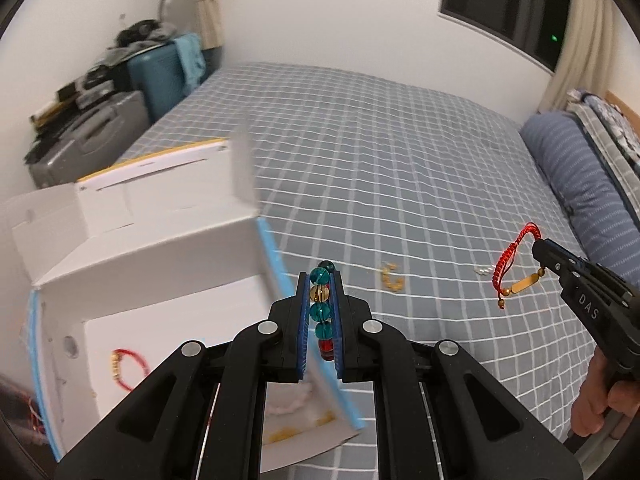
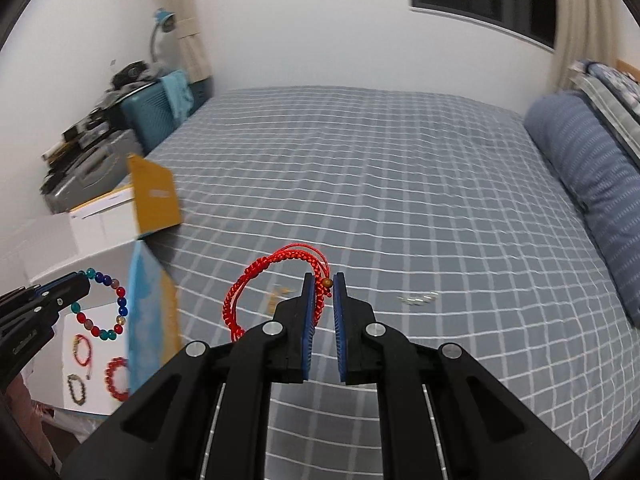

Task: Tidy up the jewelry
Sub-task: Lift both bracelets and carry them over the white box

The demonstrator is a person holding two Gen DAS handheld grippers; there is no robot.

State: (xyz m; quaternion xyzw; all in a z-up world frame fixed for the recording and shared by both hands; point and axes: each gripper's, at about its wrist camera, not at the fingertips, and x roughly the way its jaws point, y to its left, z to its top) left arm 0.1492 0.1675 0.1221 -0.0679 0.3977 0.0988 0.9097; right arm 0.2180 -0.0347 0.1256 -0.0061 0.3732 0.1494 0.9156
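Note:
My left gripper (image 1: pixel 320 280) is shut on a beaded bracelet (image 1: pixel 322 312) of teal, amber and red beads, held above the right wall of an open white box (image 1: pixel 168 264). In the right wrist view the beaded bracelet (image 2: pixel 108 304) hangs as a ring from the left gripper (image 2: pixel 86 280) over the box (image 2: pixel 96 264). My right gripper (image 2: pixel 325 280) is shut on a red cord bracelet (image 2: pixel 256 280), lifted above the bed. In the left wrist view the red cord bracelet (image 1: pixel 510 264) with its gold plate hangs from the right gripper (image 1: pixel 536 246).
Several bracelets (image 2: pixel 116 376) lie inside the box. A small gold piece (image 1: pixel 392 278) and a silver piece (image 2: pixel 418 299) lie on the checked bedspread (image 2: pixel 400 184). A blue pillow (image 2: pixel 592 184) is at the right. Suitcases (image 1: pixel 88 136) stand at the far left.

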